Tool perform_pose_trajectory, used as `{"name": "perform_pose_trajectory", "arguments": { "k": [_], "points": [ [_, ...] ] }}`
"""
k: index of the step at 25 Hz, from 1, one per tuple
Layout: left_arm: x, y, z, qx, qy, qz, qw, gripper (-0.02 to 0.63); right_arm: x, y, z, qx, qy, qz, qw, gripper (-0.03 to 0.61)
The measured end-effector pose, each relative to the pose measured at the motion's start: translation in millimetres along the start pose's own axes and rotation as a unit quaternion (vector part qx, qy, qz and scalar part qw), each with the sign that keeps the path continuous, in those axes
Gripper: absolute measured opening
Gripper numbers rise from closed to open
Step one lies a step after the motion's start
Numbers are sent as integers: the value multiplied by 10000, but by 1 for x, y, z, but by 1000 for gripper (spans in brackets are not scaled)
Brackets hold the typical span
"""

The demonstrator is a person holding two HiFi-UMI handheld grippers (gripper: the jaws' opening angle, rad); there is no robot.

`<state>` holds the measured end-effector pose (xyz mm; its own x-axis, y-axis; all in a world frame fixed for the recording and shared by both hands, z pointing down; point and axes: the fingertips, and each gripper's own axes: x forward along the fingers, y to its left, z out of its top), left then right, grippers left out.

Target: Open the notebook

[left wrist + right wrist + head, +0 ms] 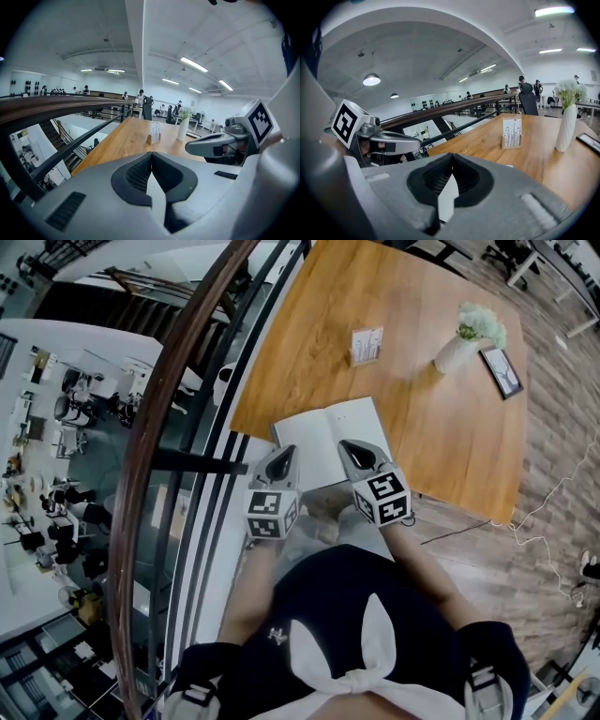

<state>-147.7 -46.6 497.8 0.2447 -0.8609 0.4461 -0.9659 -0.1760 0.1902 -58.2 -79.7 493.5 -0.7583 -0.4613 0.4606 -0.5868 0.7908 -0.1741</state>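
Head view: notebook (328, 442) lying open, two pale pages flat, at near edge of surface (441, 456), directly under and just ahead of both gripper tips. Left gripper (285, 454) over near-left corner of left page, right gripper (352, 448) over right page. Contact with paper: can't tell.

Left gripper view and right gripper view: tips closed together on both, nothing pinched. White wedge behind each pair of tips reads as page below, not a held sheet.

Judgement: opening looks done, remaining step is a clean exit.
- Keep both grippers closed so no page edge slips between tips.
- Lift straight up off the pages before pulling back toward body; avoid dragging across paper.
- Watch cover and gutter for spring-back. If a page lifts, press it down with closed tips beside the gutter, then release slowly.
- Avoid pushing notebook toward body, since it sits right at the surface edge below the grippers.

Farther out: card stand (367, 344) well ahead of grippers, vase (457, 351) with flowers and small frame (502, 371) ahead and right of right gripper, all well clear. Railing (187, 362) left of left gripper.
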Motion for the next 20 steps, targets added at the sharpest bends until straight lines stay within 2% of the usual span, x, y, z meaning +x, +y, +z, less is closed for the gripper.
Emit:
{"name": "perform_pose_trajectory", "arguments": {
  "k": [9,20],
  "points": [
    [-2,-31,13,-39,-168,-142,9997,18,-23,-6,5,-37,-39,129,9999,-3],
    [-1,-43,31,202,-143,-272,9993,18,-32,-20,9,-81,26,122,9999,-3]
  ]
}}
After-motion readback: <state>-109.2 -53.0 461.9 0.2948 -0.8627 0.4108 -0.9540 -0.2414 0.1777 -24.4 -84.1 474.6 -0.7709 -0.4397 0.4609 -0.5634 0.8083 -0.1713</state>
